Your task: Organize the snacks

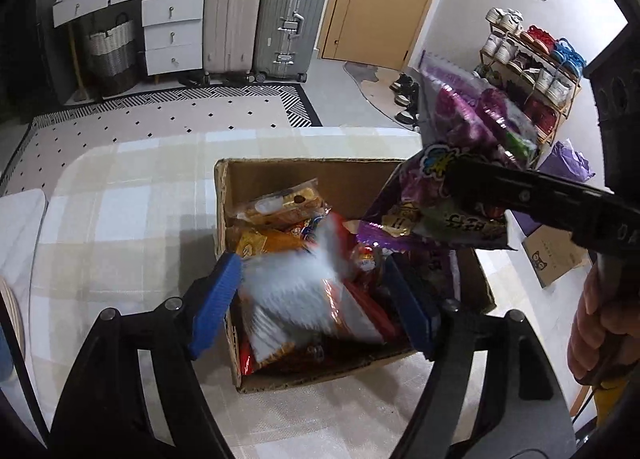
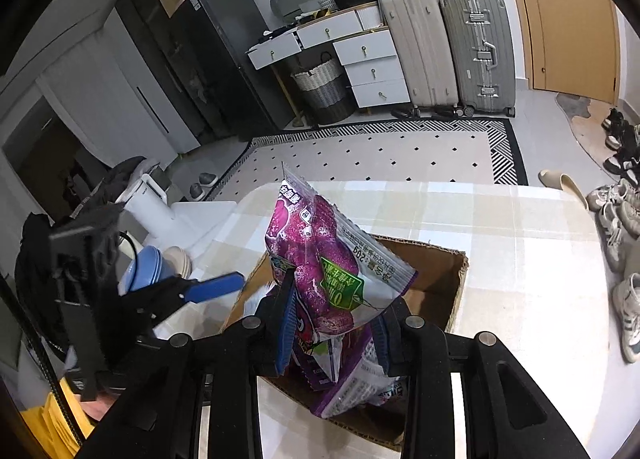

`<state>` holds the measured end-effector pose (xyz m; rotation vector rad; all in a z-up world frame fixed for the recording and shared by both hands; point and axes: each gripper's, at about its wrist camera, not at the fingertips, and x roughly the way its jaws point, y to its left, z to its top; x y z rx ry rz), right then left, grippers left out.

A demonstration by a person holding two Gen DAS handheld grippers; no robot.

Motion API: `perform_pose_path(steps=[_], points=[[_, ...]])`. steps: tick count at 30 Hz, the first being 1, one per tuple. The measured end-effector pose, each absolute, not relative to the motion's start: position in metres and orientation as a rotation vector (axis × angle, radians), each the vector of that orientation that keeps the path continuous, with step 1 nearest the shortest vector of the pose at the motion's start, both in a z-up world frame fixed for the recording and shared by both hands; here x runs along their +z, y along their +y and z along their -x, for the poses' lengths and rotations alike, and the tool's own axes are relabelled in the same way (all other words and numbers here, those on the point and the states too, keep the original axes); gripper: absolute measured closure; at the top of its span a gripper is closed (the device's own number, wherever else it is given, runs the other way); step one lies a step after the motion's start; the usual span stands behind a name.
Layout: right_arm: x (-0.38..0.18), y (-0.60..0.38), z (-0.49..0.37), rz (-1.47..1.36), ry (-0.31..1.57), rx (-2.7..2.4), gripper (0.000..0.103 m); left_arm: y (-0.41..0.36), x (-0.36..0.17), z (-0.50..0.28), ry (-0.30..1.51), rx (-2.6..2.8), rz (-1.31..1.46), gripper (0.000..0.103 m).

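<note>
A cardboard box (image 1: 280,175) stands on the checked tablecloth, filled with several snack packets in orange, red and white. My left gripper (image 1: 312,303) hovers over its near half with blue pads wide apart. A blurred white and red packet (image 1: 296,299) lies loose between the pads, over the other snacks. My right gripper (image 1: 456,179) is above the box's right side, shut on a bunch of purple snack packets (image 1: 460,131). In the right wrist view these purple packets (image 2: 316,259) stick up from the right gripper (image 2: 336,331) over the box (image 2: 436,271). The left gripper's blue finger (image 2: 216,286) shows at left.
The table (image 1: 120,199) has a rounded far corner. Blue bowls (image 2: 144,267) and a white appliance (image 2: 148,203) sit off its left side. A small brown box (image 1: 556,259) lies right of the snack box. A person's hand (image 1: 600,319) grips the right handle. Rug, suitcases and shoes lie beyond.
</note>
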<state>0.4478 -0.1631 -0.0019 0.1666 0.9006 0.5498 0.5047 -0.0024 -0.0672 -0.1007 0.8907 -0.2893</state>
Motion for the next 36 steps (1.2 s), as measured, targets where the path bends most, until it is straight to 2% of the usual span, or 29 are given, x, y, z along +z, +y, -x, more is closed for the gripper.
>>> perform_pose_path(steps=[2, 16, 18, 20, 36], points=[[-0.001, -0.163, -0.447, -0.157, 0.906, 0.552, 0.071, -0.001, -0.061, -0.502, 0.875, -0.293, 0.092, 0.028], [-0.019, -0.148, -0.447, -0.092, 1.050, 0.562, 0.070, 0.044, -0.022, -0.471, 0.816, -0.223, 0.154, 0.025], [-0.017, -0.148, -0.446, -0.084, 1.040, 0.547, 0.065, 0.048, -0.019, -0.468, 0.816, -0.221, 0.156, 0.025], [-0.012, -0.149, -0.445, -0.073, 1.021, 0.543, 0.053, 0.050, -0.019, -0.467, 0.824, -0.194, 0.141, 0.025], [0.044, -0.179, -0.394, -0.121, 0.843, 0.548, 0.051, 0.030, 0.009, -0.427, 0.798, -0.195, 0.114, 0.025]])
